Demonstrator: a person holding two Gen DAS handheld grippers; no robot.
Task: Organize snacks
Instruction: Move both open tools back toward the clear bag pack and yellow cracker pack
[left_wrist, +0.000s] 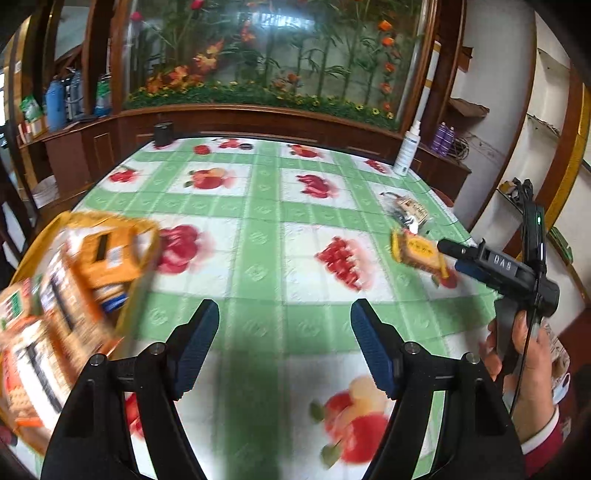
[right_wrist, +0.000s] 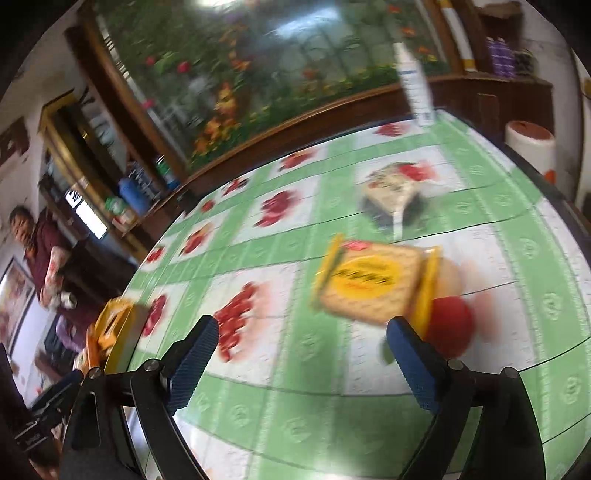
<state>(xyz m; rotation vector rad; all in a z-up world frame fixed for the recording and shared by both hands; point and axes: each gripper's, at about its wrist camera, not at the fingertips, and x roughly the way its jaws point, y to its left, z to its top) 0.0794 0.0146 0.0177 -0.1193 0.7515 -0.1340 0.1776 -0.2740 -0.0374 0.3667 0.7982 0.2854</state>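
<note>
Motion blur smears most of both views; print on the wrappers is unreadable. The yellow basket (left_wrist: 55, 229) sits at the table's left edge, cut off by the frame, crammed with orange snack packs (left_wrist: 107, 254) whose outlines run together. In the right wrist view only a yellow corner of it shows. The left gripper (left_wrist: 284, 343) hangs over bare green-checked tablecloth (left_wrist: 258, 229), jaws parted, nothing between them. The right gripper (right_wrist: 303, 363) is spread wide and empty, above the cloth; its right finger's tip overlaps the near edge of the yellow biscuit packet (right_wrist: 373, 284) in that view, contact cannot be judged. The packet lies flat near the table's right side, long axis running roughly left-right across that view, slightly tilted, crimped yellow ends at either side. Just beyond it lies a dark-and-cream snack pouch (right_wrist: 391, 192), shape indistinct. A white spray bottle (left_wrist: 408, 147) stands upright at the far right edge. A hand (left_wrist: 524, 343) grips the right tool's handle.
</note>
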